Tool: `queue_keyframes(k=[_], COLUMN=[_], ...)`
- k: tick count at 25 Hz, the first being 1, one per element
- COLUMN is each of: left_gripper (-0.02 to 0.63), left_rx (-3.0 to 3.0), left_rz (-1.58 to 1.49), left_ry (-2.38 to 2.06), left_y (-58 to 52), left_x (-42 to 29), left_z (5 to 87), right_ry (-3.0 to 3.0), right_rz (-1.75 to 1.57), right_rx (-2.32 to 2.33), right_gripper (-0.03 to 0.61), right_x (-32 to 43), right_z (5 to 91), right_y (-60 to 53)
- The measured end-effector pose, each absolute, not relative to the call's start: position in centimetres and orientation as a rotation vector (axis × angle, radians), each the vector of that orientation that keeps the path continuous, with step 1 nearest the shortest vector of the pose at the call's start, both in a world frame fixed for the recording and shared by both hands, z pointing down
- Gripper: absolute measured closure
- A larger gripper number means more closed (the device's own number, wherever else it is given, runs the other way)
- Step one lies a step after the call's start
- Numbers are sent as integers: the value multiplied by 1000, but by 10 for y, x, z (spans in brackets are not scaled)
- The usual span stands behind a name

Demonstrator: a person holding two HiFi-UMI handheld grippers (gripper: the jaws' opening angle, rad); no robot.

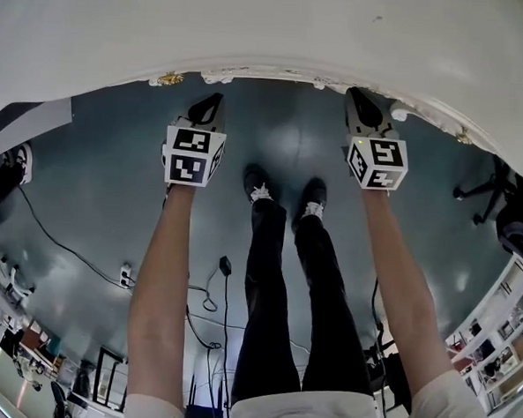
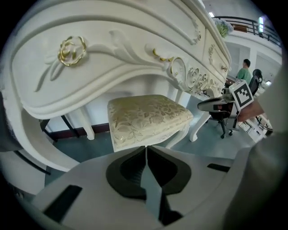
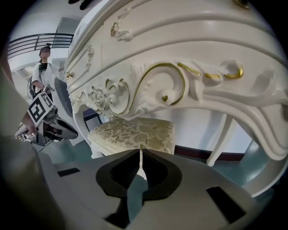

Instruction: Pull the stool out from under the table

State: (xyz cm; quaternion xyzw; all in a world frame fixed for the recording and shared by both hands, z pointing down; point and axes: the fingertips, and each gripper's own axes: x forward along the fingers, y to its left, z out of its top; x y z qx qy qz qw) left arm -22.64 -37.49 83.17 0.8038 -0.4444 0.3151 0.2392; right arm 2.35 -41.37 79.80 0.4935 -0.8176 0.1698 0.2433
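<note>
In the head view the left gripper (image 1: 211, 103) and right gripper (image 1: 360, 102) sit at the table (image 1: 255, 27) edge, which hides the stool; the left gripper view shows shut, empty jaws facing the stool (image 2: 146, 117) (tucked underneath), and the right gripper view shows likewise, so open both, probably clamp the seat's sides, and pull evenly.

In the head view, the cream, floral-patterned cushioned stool (image 2: 148, 119) was wholly hidden beneath the ornate white carved table (image 1: 273, 28) with gilt trim, and the table's top ran off the picture's upper edge. In both gripper views the stool's legs under the table were mostly covered by the grey bodies of the left claw (image 2: 145, 148) and right claw (image 3: 141, 153). A person (image 2: 244, 72) beyond the table's far end was too small to make out.
</note>
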Motion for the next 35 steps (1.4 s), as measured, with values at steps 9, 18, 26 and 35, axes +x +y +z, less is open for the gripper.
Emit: queue_keyframes(k=[9, 18, 26, 35], left_gripper=[458, 225, 148, 132], left_rx=[2237, 2220, 2220, 2223], left_rz=[825, 681, 639, 595], left_ry=[-1303, -1364, -1378, -1357], left_y=[-411, -436, -452, -454], left_x=[-227, -221, -228, -229], left_z=[854, 865, 868, 869], right_ry=[-2273, -2352, -2386, -2362], right_rz=[442, 546, 479, 492], right_rx=[1269, 1146, 1103, 1074], right_gripper=[482, 313, 278, 251], right_x=[31, 29, 33, 32], right_z=[837, 849, 848, 861], right_y=[-430, -436, -435, -446])
